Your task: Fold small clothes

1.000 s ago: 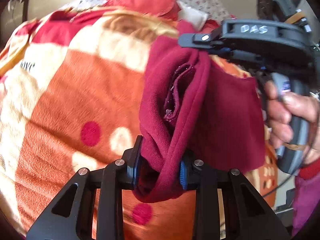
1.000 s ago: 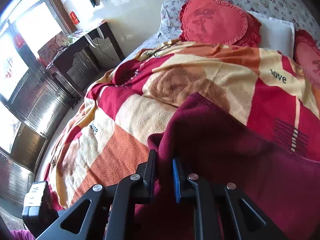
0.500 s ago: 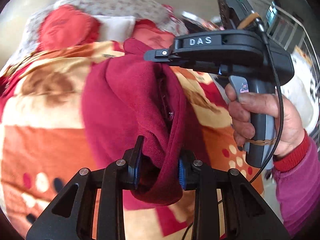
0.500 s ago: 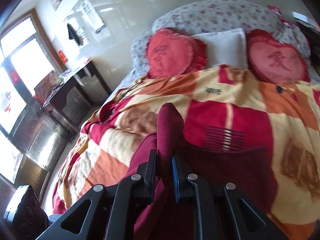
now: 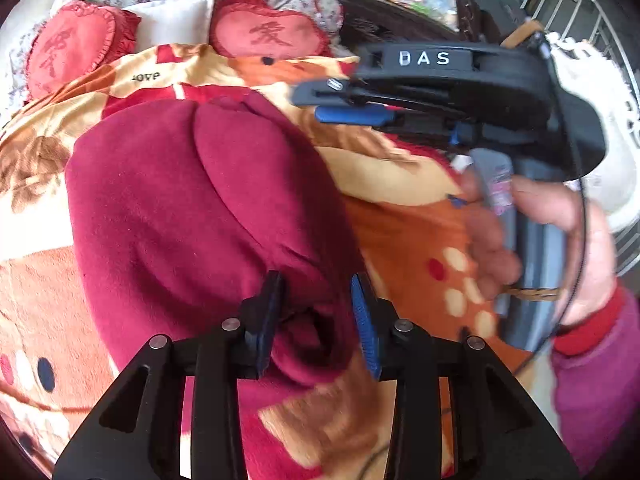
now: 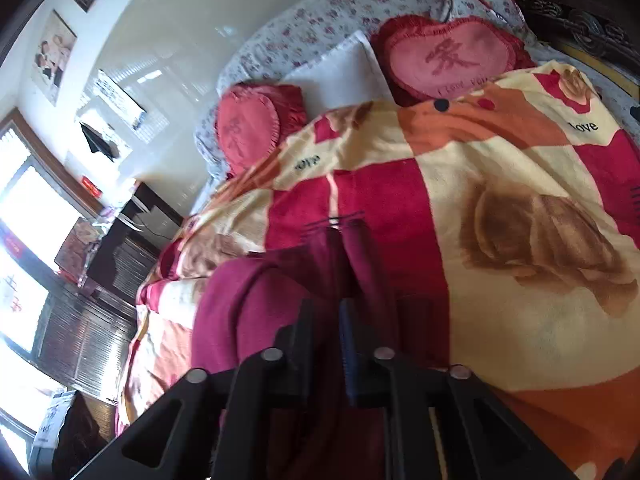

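A dark red fleece garment (image 5: 192, 208) lies bunched and folded over on the patterned blanket (image 5: 400, 176). My left gripper (image 5: 318, 316) is shut on a thick fold of it near the bottom of the left wrist view. My right gripper (image 5: 320, 106) shows in that view, to the right of the garment and apart from it, its jaws close together with nothing visible between them. In the right wrist view the right gripper (image 6: 326, 332) sits just above the garment (image 6: 256, 304), and cloth between its fingers cannot be made out.
The blanket (image 6: 500, 184) covers a bed. Two red heart-shaped cushions (image 6: 448, 56) and a white pillow (image 6: 340, 72) lie at the head. A dark desk (image 6: 120, 248) stands by the windows on the left. A dark cabinet (image 5: 400, 12) stands beyond the bed.
The garment has come down from hanging between both grippers onto the blanket, folded over. The right gripper has let go of its edge and moved off to the right.
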### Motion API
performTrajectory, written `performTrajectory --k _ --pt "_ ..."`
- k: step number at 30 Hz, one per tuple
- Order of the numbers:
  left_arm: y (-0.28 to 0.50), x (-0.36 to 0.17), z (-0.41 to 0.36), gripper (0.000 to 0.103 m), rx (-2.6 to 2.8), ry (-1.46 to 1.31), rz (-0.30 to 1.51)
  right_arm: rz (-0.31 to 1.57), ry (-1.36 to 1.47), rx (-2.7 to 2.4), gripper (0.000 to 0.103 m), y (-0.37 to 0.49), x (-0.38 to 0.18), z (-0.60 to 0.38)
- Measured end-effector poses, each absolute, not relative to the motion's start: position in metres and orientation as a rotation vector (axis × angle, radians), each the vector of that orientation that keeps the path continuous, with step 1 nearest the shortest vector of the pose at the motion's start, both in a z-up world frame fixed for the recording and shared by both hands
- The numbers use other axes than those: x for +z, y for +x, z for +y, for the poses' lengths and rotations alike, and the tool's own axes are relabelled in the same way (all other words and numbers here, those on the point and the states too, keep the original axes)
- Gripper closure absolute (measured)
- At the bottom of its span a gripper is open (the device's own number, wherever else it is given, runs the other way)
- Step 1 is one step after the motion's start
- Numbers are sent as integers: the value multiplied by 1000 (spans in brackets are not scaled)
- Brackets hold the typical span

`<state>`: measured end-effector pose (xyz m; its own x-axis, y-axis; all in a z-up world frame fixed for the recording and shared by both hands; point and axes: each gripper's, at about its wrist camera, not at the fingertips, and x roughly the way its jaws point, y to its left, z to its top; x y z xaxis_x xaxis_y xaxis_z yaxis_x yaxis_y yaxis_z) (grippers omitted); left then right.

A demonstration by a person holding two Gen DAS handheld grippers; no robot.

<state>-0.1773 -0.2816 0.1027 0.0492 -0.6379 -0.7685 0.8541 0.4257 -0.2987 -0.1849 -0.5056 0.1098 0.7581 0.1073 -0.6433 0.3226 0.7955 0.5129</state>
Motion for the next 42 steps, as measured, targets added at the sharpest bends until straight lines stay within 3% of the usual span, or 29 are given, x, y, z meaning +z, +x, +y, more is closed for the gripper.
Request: performTrajectory --k 1,2,3,13,14,15,17,18,24,29,32,37,42 --pt "-178 110 -273 69 -1170 267 983 704 644 -114 54 -187 114 -500" --pt "-186 115 -263 69 -1176 269 973 699 638 -95 32 -187 116 -492" --pt "-185 119 -254 69 -1173 271 969 704 634 -76 28 -187 117 -486" --pt "-149 102 -199 69 -987 287 1003 848 660 -80 27 -156 70 -461" --pt "-148 99 -198 69 -983 280 1015 842 656 -84 34 -155 68 -461" --pt "-146 97 -199 69 -978 274 1023 828 633 -93 65 -156 70 -458" --pt "-146 98 -203 69 -971 270 1019 824 566 -100 83 -159 77 -452" --pt "-145 99 -205 69 -970 261 1014 820 536 -100 86 -161 81 -449" --pt "-141 101 -221 69 -976 236 1002 799 356 -172 88 -189 111 -450" --pt "-141 82 -237 69 -944 277 1033 848 446 -235 85 -192 71 -481" --pt "-141 82 -235 66 -940 281 1024 807 498 -253 59 -206 83 -486" --pt "-140 81 -235 61 -928 288 1029 724 434 -133 60 -233 130 -451" --pt "-139 78 -235 55 -911 279 1037 812 370 -103 73 -231 108 -416"
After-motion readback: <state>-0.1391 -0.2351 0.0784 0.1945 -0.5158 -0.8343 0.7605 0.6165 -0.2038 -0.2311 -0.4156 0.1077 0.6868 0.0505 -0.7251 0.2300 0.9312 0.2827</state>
